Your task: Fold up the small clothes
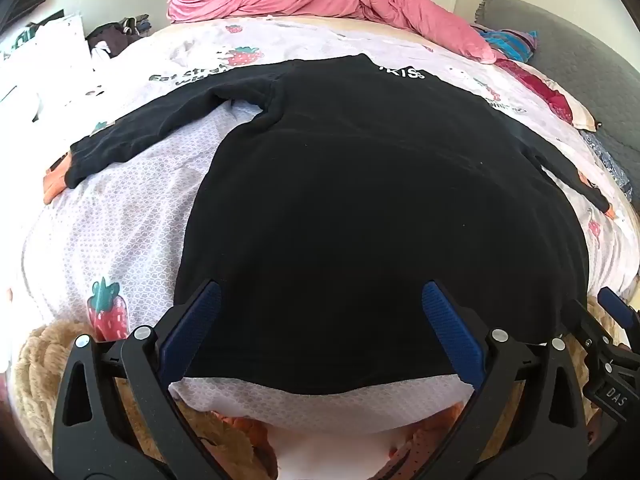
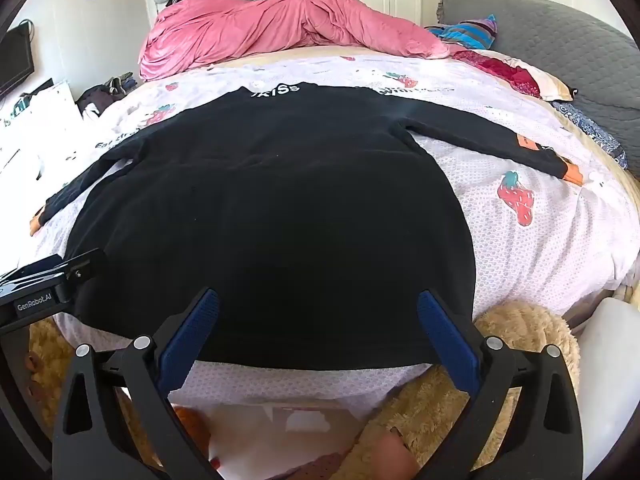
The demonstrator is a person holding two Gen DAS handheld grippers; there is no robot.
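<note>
A small black long-sleeved shirt (image 1: 360, 200) lies flat on the bed with both sleeves spread out, collar far, hem near; it also shows in the right wrist view (image 2: 272, 208). Its cuffs are orange (image 2: 572, 172). My left gripper (image 1: 320, 292) is open and empty, hovering over the hem toward the shirt's left side. My right gripper (image 2: 318, 296) is open and empty, over the hem toward the right side. The right gripper shows at the edge of the left wrist view (image 1: 616, 308), and the left one in the right wrist view (image 2: 44, 280).
The bed has a white sheet with strawberry prints (image 2: 516, 200). A pink duvet (image 2: 280, 24) is bunched at the far side, a grey headboard (image 2: 560, 36) and pillows at right. A fluffy tan blanket (image 2: 520, 332) hangs at the near edge. Clothes are piled far left (image 1: 116, 36).
</note>
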